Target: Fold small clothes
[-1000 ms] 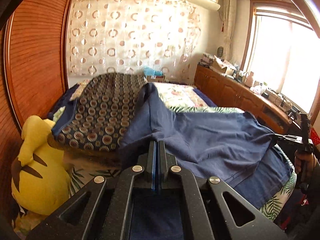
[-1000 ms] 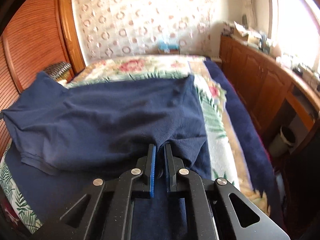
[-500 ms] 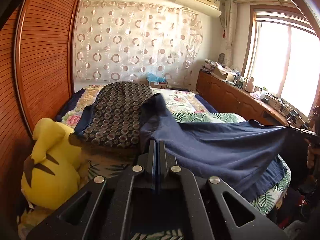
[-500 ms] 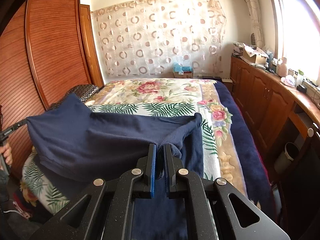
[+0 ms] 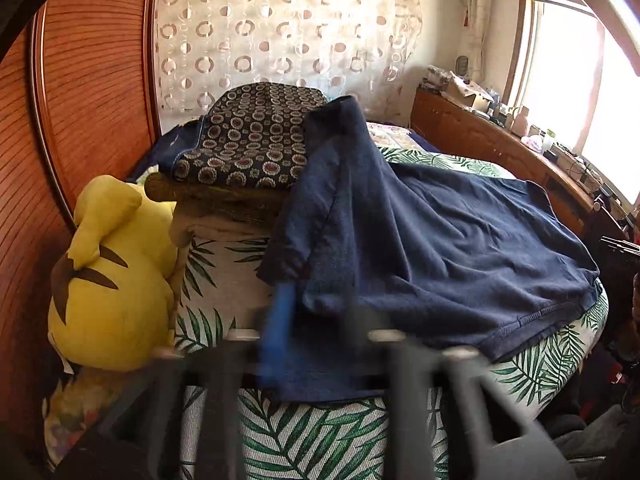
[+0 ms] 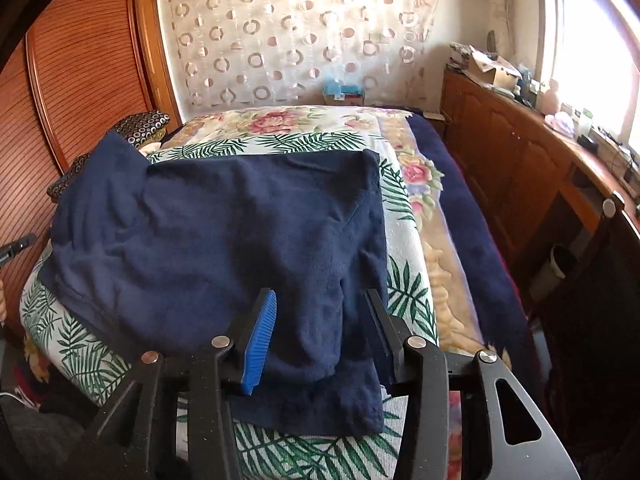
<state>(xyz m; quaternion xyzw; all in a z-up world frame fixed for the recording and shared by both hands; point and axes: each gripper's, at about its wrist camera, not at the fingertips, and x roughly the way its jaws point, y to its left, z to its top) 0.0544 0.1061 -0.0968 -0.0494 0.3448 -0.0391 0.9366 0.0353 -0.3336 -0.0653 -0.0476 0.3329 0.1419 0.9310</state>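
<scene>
— Grippers both opening: left gripper (image 5: 316, 316) and right gripper (image 6: 320, 328) let go, shirt (image 6: 224, 232) slack between the jaws, spread on the bed (image 6: 404, 200).
— Risk: one sleeve drapes the pillow (image 5: 256, 136), so the fold may skew.

The shirt (image 6: 224, 240) lies on the bed (image 6: 312, 144), a plush toy (image 5: 116, 276) at the bed's left side.
</scene>
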